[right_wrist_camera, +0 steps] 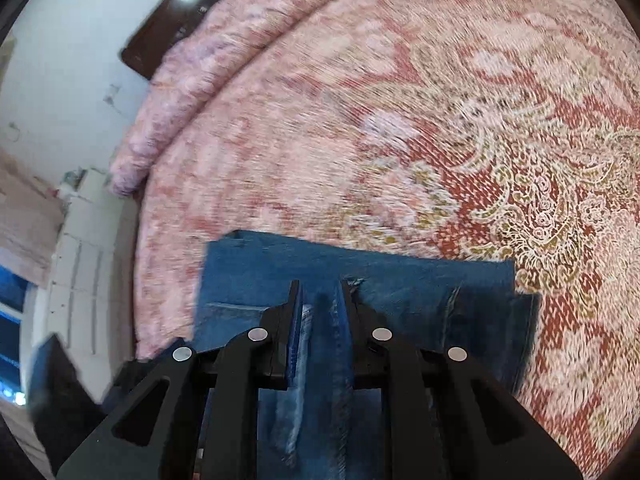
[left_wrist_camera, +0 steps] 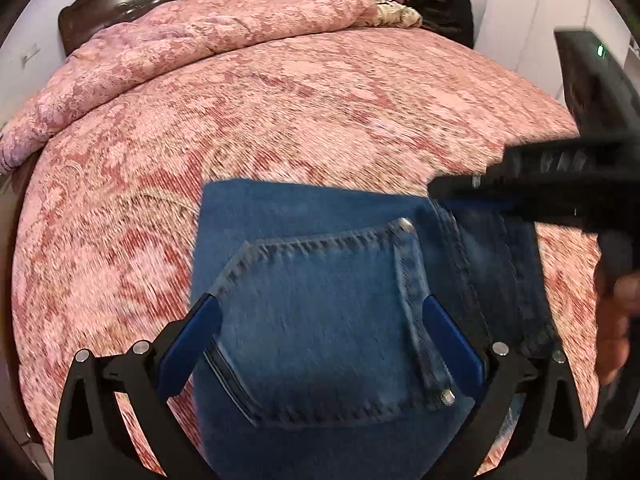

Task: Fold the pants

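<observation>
1 pr jeans (left_wrist_camera: 320,320), 2 hand-held grippers, 1 bed (left_wrist_camera: 280,120)

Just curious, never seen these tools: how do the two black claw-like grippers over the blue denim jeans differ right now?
The left gripper stands wide open above the back pocket, holding nothing; the right gripper is nearly closed, pinching a fold of the blue denim jeans. Both have black frames with blue finger pads.

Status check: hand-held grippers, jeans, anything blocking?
Left hand-held gripper open over back pocket. Right hand-held gripper narrowed around jeans fold; grip unclear. Bedspread around them unobstructed.
</observation>
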Available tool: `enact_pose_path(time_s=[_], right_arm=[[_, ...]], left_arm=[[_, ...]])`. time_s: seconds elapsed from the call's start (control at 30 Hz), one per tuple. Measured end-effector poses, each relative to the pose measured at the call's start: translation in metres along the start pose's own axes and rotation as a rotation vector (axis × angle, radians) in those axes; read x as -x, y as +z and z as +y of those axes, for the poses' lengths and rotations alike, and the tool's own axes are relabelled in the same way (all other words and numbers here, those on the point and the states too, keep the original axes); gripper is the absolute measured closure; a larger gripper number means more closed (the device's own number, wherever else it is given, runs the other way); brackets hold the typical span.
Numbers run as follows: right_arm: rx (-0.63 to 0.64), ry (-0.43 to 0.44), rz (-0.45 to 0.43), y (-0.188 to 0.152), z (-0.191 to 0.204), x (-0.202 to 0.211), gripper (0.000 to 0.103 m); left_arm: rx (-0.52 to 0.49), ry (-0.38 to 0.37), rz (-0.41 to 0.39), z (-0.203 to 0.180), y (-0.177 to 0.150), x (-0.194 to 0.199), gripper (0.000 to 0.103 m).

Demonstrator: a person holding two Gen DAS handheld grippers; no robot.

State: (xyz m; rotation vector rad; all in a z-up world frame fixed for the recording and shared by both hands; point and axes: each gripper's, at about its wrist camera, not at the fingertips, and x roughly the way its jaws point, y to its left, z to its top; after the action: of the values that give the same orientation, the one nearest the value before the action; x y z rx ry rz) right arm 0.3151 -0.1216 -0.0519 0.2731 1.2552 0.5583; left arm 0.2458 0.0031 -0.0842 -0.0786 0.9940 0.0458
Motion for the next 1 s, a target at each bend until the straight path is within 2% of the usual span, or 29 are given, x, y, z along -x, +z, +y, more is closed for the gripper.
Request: enact_pose_path(time_s=[0.1, 0.2, 0.33, 0.43, 0.53, 0.6, 0.67, 0.77, 0.8, 0.87, 0.9, 0.97, 1.0], right_arm=[[-0.026, -0.007, 0.006, 0.0, -0.015, -0.013, 0.103], [-0.128, 0.068, 0.005, -0.001, -0.031, -0.014, 0.103], [-0.028, -0.023, -0.003, -0.009, -0.004, 0.007, 0.101], [0.019, 0.029, -0.011, -0.034, 0.008, 0.033, 0.101], [0.056, 0.047, 0.021, -0.07, 0.012, 0.051, 0.101], [0.067, 0.044, 0.07, -0.095, 0.005, 0.055, 0.101], [0.064, -0.045, 0.12, -0.116, -0.013, 0.048, 0.101], [-0.057, 0.074, 0.087, -0.13, -0.05, 0.048, 0.103], [-0.083, 0.071, 0.088, -0.13, -0.05, 0.051, 0.103], [-0.038, 0.027, 0.088, -0.129, -0.037, 0.058, 0.1], [-0.005, 0.016, 0.078, -0.128, -0.031, 0.064, 0.096], [0.001, 0.003, 0.012, -0.124, -0.032, 0.082, 0.083], [-0.012, -0.025, -0.019, -0.12, -0.036, 0.087, 0.069]], left_arm=[[-0.013, 0.013, 0.073, 0.006, 0.001, -0.025, 0.002], [-0.058, 0.037, 0.077, 0.003, -0.003, -0.031, 0.002], [-0.033, 0.011, 0.074, 0.009, -0.003, -0.03, 0.002], [-0.031, 0.012, 0.067, 0.01, -0.004, -0.03, 0.002], [-0.03, 0.012, 0.062, 0.008, -0.006, -0.028, 0.002], [-0.029, 0.008, 0.058, 0.009, -0.006, -0.029, 0.002], [-0.027, 0.007, 0.055, 0.009, -0.006, -0.029, 0.002], [-0.038, 0.019, 0.063, 0.007, -0.008, -0.029, 0.002], [-0.043, 0.019, 0.062, 0.006, -0.008, -0.029, 0.002], [-0.04, 0.012, 0.065, 0.008, -0.008, -0.028, 0.002], [-0.039, 0.009, 0.07, 0.008, -0.007, -0.027, 0.002], [-0.041, 0.007, 0.076, 0.009, -0.007, -0.025, 0.002], [-0.041, 0.006, 0.075, 0.009, -0.008, -0.024, 0.002]])
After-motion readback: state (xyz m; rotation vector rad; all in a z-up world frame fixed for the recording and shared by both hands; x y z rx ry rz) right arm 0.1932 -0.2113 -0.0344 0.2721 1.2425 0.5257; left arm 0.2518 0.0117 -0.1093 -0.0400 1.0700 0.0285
